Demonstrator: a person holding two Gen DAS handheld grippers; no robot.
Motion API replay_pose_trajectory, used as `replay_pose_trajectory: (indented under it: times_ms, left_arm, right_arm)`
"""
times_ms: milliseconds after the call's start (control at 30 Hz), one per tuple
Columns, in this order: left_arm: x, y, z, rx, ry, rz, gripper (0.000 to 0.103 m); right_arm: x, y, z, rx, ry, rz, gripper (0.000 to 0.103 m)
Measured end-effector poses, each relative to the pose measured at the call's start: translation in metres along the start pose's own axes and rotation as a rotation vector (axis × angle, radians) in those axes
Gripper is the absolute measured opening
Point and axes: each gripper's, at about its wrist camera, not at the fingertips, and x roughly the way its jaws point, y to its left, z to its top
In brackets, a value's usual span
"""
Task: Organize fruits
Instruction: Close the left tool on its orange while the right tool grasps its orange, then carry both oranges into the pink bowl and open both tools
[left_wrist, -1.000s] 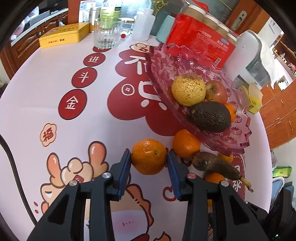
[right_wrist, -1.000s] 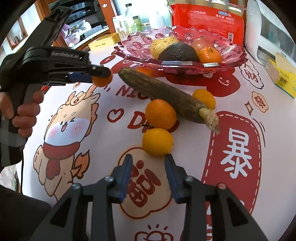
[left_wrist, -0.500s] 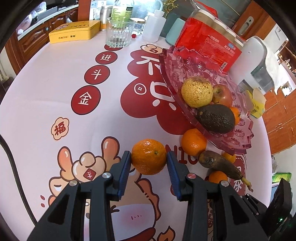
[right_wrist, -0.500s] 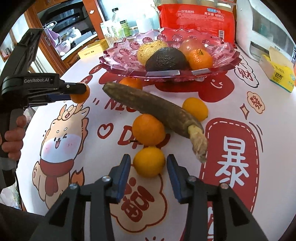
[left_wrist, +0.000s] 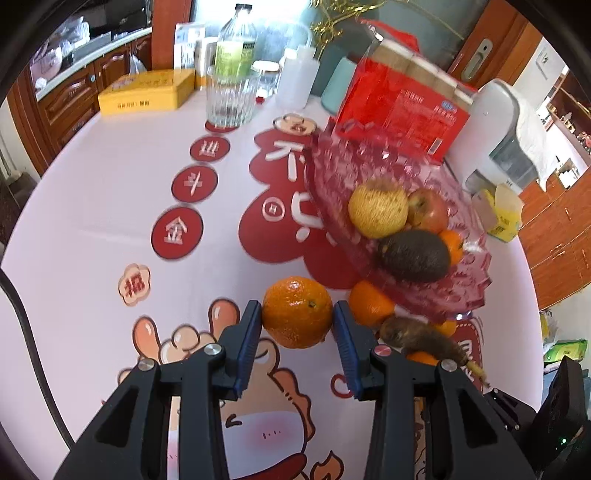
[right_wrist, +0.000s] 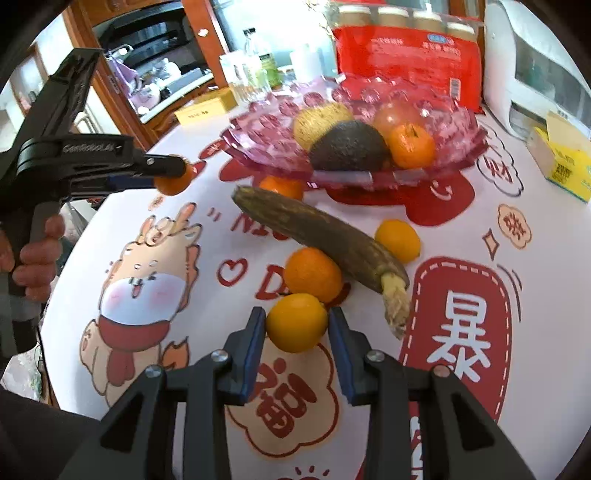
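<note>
Kitchen-ish room with wood cabinets, and a round table under a white cloth with red cartoon prints (left_wrist: 92, 192) that's pretty crowded at the far end with bottles, a glass and a red pack. In the left wrist view, the left gripper (left_wrist: 297, 325) has its blue pads pinched on a dimpled orange mandarin (left_wrist: 297, 312), carried off the cloth just short of the pink cut-glass fruit bowl (left_wrist: 332, 166), which already has a yellow bumpy fruit, an apple, a dark avocado and a small orange in it. Over in the right wrist view, the right gripper (right_wrist: 296, 326) is part open, straddling a smooth yellow-orange citrus (right_wrist: 296, 322) on the cloth, pads looking right at its sides but probably not squeezing yet. A browned overripe banana (right_wrist: 321, 236) lies near it. Looks like mid-transfer: next the mandarin needs lifting over the rim and dropping in a free spot, while the right closes up.
</note>
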Motion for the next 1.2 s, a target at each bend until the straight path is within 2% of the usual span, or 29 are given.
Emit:
replay_pose_trajectory:
  times_ms: [333, 633, 867, 1167, 1200]
  left_arm:
    - [-0.018, -0.023, 0.021, 0.069, -0.054, -0.014, 0.038]
    - [-0.011, -0.047, 0.037, 0.111, -0.076, -0.062, 0.038]
    - [0.005, -0.069, 0.039, 0.160, -0.038, -0.102, 0.038]
    - [0.017, -0.082, 0.034, 0.182, 0.004, -0.110, 0.039]
    - [0.017, -0.083, 0.034, 0.183, 0.002, -0.110, 0.041]
  right_arm:
    - [-0.034, 0.013, 0.031, -0.067, -0.113, 0.036, 0.035]
    - [-0.049, 0.004, 0.066, -0.066, -0.197, 0.010, 0.035]
    - [-0.044, -0.017, 0.081, -0.010, -0.221, -0.037, 0.035]
    - [-0.033, -0.038, 0.082, 0.047, -0.200, -0.058, 0.035]
    - [-0.033, -0.039, 0.082, 0.058, -0.201, -0.065, 0.035]
